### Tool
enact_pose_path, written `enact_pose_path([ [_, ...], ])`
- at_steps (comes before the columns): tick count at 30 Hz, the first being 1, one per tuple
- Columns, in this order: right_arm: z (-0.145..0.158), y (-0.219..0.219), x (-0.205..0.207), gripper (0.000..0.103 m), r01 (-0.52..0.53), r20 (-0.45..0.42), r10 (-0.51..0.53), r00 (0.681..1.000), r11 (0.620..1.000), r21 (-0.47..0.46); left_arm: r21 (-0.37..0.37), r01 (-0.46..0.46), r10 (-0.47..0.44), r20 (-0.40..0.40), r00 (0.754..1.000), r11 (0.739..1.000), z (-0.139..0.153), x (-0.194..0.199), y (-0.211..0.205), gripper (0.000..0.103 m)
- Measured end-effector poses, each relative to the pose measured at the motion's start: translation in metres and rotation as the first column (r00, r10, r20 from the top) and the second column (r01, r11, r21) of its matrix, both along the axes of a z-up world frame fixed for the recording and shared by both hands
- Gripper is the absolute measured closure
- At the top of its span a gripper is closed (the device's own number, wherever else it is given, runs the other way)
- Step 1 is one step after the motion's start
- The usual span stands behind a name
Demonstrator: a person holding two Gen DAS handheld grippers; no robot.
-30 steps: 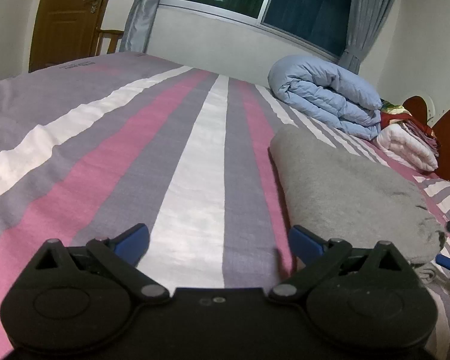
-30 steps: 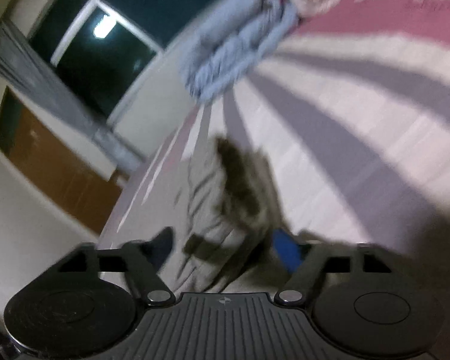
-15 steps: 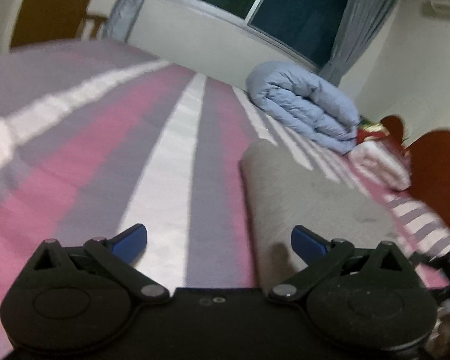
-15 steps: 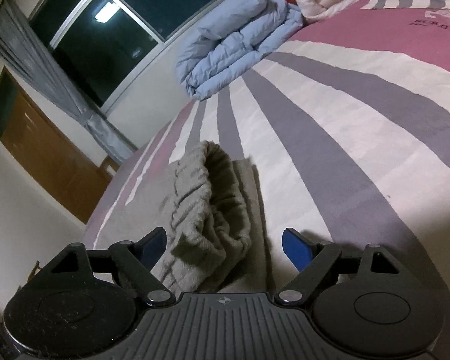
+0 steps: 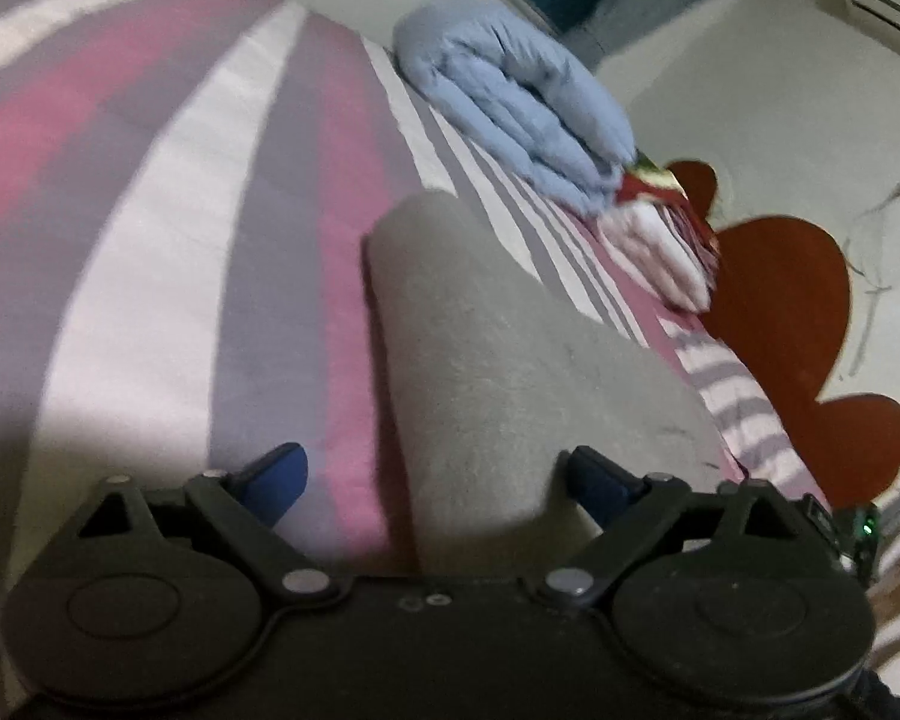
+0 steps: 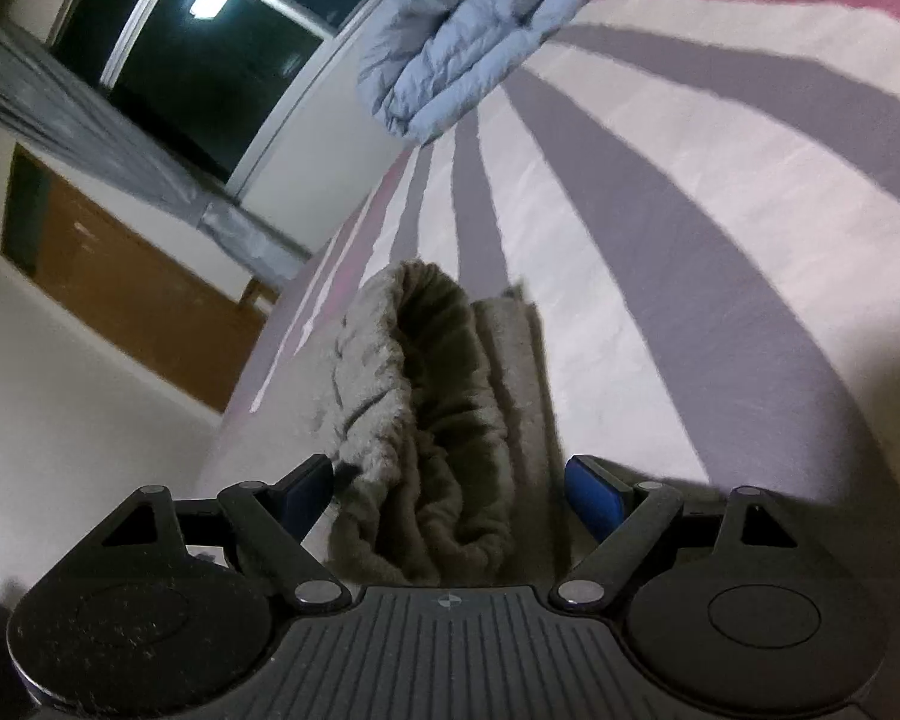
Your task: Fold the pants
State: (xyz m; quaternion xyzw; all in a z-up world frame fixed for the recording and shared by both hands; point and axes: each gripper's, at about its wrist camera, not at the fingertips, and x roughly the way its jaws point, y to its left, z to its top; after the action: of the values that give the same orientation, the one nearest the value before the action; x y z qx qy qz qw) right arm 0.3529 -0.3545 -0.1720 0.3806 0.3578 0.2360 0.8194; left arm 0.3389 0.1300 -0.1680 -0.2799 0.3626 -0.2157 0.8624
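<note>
The grey pants (image 5: 498,372) lie folded into a long strip on the striped bed sheet (image 5: 150,240). My left gripper (image 5: 438,480) hangs low over their near end. Its jaws are closing, with the strip's left edge between the blue fingers (image 5: 276,474); the pads do not press on the cloth. In the right wrist view the other end of the pants (image 6: 426,420) is bunched, its gathered opening facing the camera. My right gripper (image 6: 450,489) stands open around that bunched end, both pads clear of the fabric.
A rolled light-blue duvet (image 5: 510,96) lies at the far side of the bed, with a folded pink and white blanket (image 5: 660,252) beside it. A red-brown headboard (image 5: 780,300) stands on the right. A window (image 6: 210,30) and a wooden door (image 6: 120,276) are beyond the bed.
My left gripper has swung right and down, so the pants now lie between its fingers instead of beside them. My right gripper has come closer to the bunched end.
</note>
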Motion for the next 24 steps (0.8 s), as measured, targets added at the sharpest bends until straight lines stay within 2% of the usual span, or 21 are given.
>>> enact_pose_path([
  [3, 0.001, 0.004, 0.014, 0.019, -0.058, -0.010, 0.058, 0.998, 0.998, 0.008, -0.065, 0.050, -0.052, -0.026, 0.998, 0.997, -0.008, 0.022, 0.005, 0.014],
  [6, 0.000, 0.007, 0.028, 0.019, -0.086, -0.017, 0.086, 0.996, 0.996, 0.007, -0.116, 0.086, -0.091, -0.035, 0.995, 0.989, -0.013, 0.036, 0.003, 0.020],
  [8, 0.002, 0.015, 0.034, 0.021, -0.125, -0.022, 0.125, 0.992, 0.992, -0.034, -0.137, 0.118, -0.124, -0.035, 0.992, 0.984, -0.014, 0.038, -0.003, 0.039],
  [9, 0.003, 0.020, 0.035, 0.021, -0.146, -0.024, 0.145, 0.989, 0.988, -0.057, -0.162, 0.133, -0.141, -0.043, 0.989, 0.978, -0.017, 0.037, -0.005, 0.063],
  [10, 0.005, 0.024, 0.036, 0.025, -0.158, -0.021, 0.157, 0.987, 0.984, -0.086, -0.162, 0.124, -0.133, -0.048, 0.990, 0.979, -0.020, 0.035, -0.009, 0.065],
  [11, 0.007, 0.026, 0.035, 0.039, -0.161, -0.018, 0.160, 0.987, 0.981, -0.108, -0.153, 0.116, -0.122, -0.029, 0.992, 0.981, -0.021, 0.033, -0.010, 0.065],
  [14, 0.015, 0.024, 0.032, 0.049, -0.174, 0.002, 0.175, 0.984, 0.976, -0.131, -0.208, 0.083, -0.084, 0.003, 0.996, 0.975, -0.021, 0.024, -0.006, 0.074],
  [16, 0.026, 0.026, 0.030, 0.052, -0.183, 0.040, 0.192, 0.981, 0.970, -0.161, -0.215, 0.077, -0.072, 0.030, 0.997, 0.974, -0.016, 0.019, -0.006, 0.076],
  [20, 0.045, 0.025, 0.033, 0.054, -0.186, 0.103, 0.201, 0.974, 0.973, -0.140, -0.217, 0.076, -0.064, 0.063, 0.996, 0.973, 0.002, 0.020, -0.004, 0.076],
  [24, 0.065, 0.044, 0.062, 0.054, -0.208, 0.154, 0.230, 0.961, 0.967, -0.146, -0.178, 0.075, -0.056, 0.113, 0.992, 0.981, 0.032, 0.048, 0.005, 0.076],
])
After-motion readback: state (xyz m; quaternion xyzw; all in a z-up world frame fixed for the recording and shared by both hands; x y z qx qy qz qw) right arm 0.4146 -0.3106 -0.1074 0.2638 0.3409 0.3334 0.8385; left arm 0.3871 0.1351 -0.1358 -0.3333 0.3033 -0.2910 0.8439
